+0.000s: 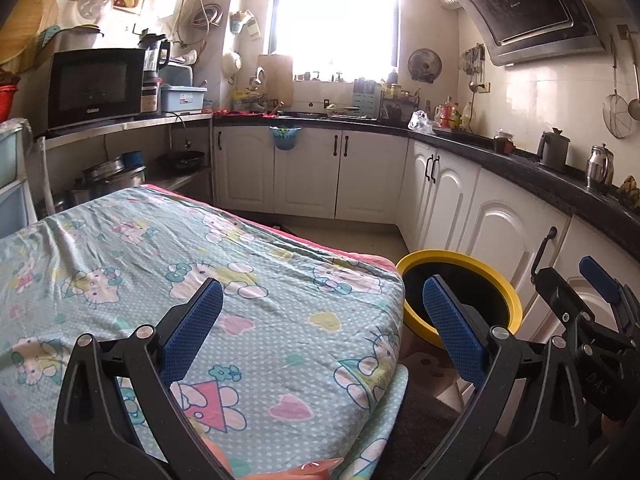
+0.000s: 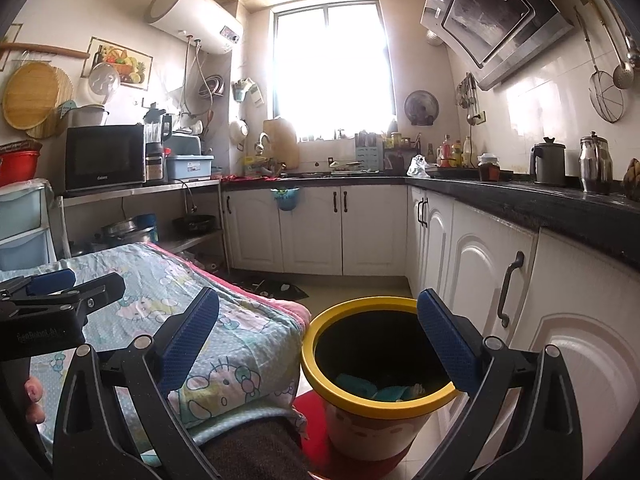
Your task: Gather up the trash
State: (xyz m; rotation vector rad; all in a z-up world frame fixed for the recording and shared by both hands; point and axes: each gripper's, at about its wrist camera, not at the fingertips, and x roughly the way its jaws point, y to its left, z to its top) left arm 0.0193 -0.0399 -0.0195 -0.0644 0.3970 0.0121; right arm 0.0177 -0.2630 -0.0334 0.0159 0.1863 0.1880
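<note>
Your left gripper (image 1: 322,316) hangs wide open with nothing in it, over the right edge of the table with the pale green cartoon-cat cloth (image 1: 168,272). Just past that edge, on the floor, stands the round bin with a yellow rim and black inside (image 2: 378,364). Some blue and pale scraps of trash (image 2: 380,390) lie at its bottom. Your right gripper (image 2: 318,332) is above the bin, also wide open and empty.

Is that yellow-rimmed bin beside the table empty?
No, the bin already holds crumpled teal and pale scraps at its bottom, seen from the right wrist view.
</note>
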